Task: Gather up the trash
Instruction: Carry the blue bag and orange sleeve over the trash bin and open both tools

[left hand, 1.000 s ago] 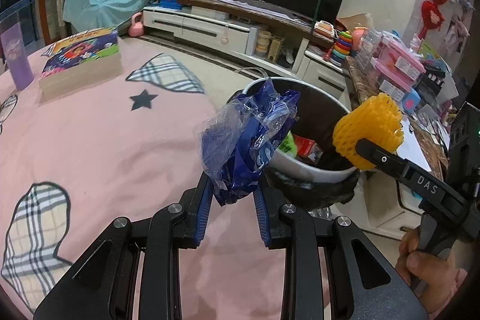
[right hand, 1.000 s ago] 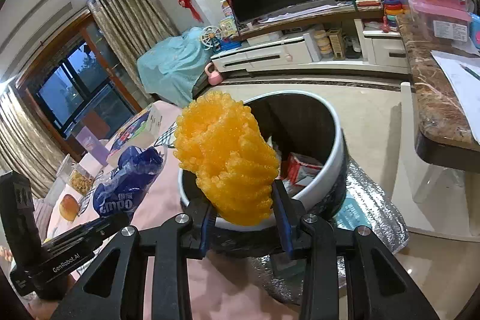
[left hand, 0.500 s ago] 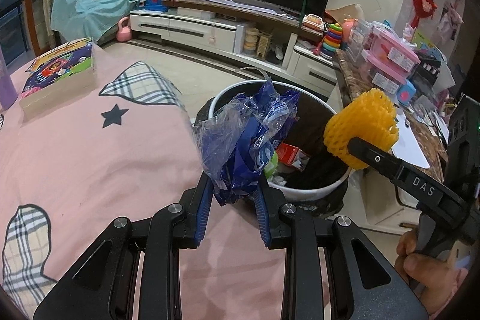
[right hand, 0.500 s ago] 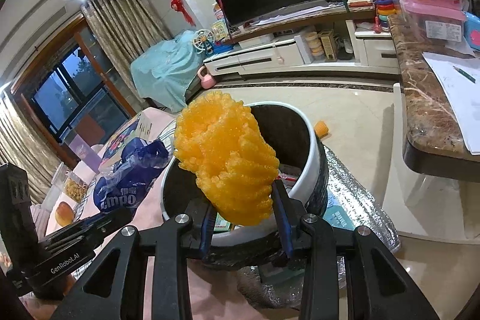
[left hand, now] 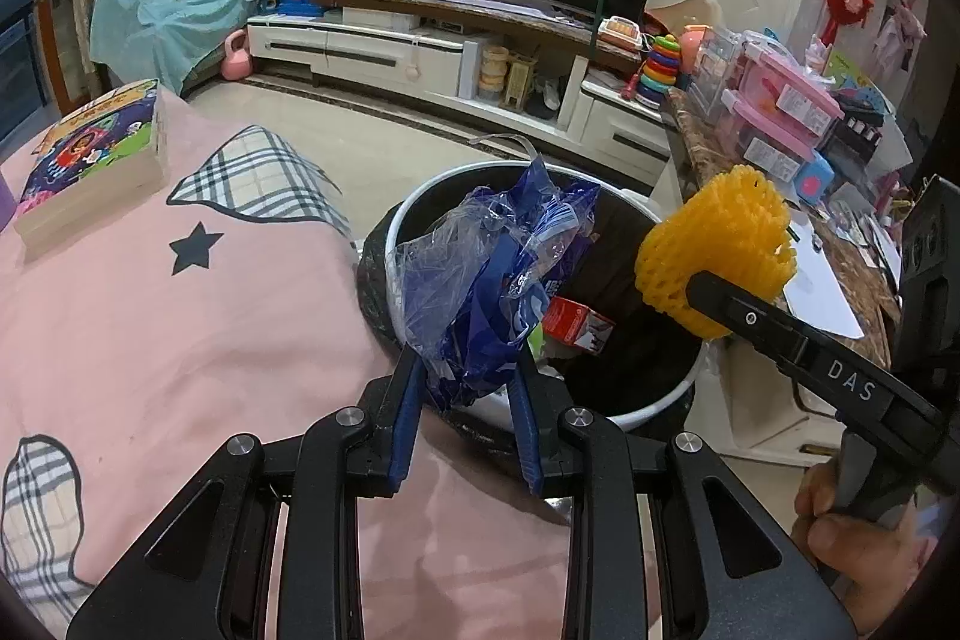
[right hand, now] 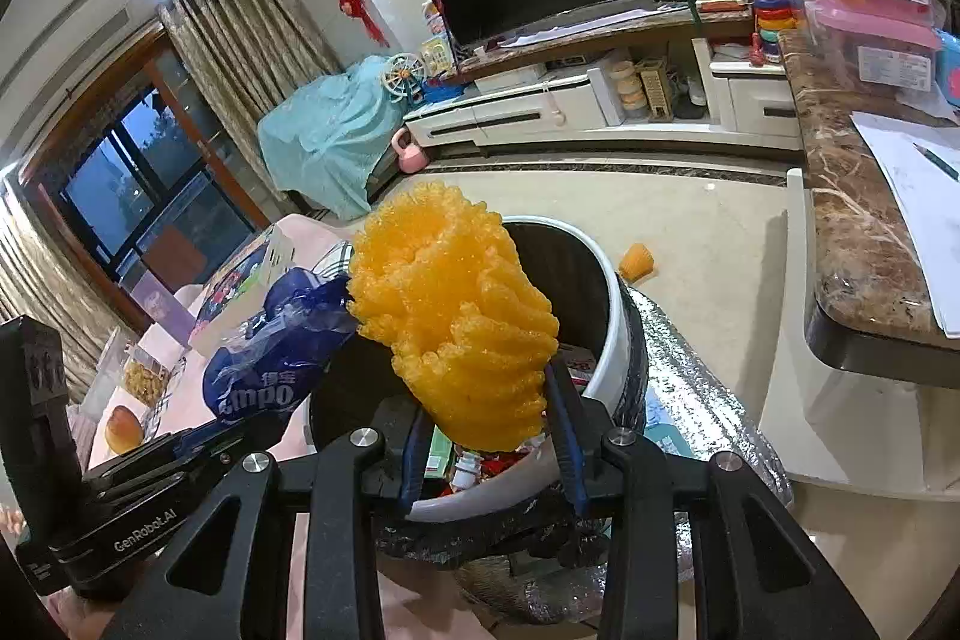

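Left wrist view: your left gripper (left hand: 465, 388) is clamped on the crumpled blue plastic wrapper (left hand: 498, 280) over the near rim of the white trash bin (left hand: 660, 403), and your right gripper (right hand: 486, 430) pinches the yellow foam fruit net (right hand: 456, 316) above the bin's opening.

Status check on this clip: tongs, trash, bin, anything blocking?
Left tongs shut on blue plastic wrapper. Right tongs shut on yellow foam net. Both at the trash bin, which already holds litter. Nothing blocks the opening.
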Demonstrator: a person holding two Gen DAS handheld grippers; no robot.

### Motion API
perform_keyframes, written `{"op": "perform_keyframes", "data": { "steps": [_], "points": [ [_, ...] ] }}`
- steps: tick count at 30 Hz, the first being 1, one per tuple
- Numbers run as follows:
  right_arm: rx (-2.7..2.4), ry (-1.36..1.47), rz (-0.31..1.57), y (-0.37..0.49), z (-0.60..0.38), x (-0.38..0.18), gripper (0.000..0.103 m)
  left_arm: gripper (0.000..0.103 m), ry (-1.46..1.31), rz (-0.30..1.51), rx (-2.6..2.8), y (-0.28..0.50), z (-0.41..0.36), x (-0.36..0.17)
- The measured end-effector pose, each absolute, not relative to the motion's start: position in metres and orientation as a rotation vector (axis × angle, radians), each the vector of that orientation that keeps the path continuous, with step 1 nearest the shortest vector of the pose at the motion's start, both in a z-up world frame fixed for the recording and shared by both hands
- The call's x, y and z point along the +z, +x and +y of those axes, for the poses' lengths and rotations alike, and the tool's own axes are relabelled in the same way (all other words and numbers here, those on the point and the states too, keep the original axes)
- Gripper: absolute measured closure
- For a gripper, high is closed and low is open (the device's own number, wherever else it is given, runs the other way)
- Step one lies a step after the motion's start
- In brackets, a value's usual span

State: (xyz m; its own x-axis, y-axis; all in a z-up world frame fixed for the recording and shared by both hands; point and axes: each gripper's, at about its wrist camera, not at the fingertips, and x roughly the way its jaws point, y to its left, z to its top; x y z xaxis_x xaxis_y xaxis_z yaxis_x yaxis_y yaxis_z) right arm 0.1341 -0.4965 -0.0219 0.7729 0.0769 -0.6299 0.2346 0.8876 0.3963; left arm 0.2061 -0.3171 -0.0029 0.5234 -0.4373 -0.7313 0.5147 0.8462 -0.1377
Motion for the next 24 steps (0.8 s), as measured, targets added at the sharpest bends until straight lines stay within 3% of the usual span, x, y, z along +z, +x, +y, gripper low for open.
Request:
{"op": "perform_keyframes", "data": {
  "steps": [24],
  "points": [
    [-0.077, 0.445, 0.792, 0.168, -0.497, -0.027, 0.064, 0.076, 0.127, 0.872, -0.576, 0.223, -0.334, -0.010]
  ]
}}
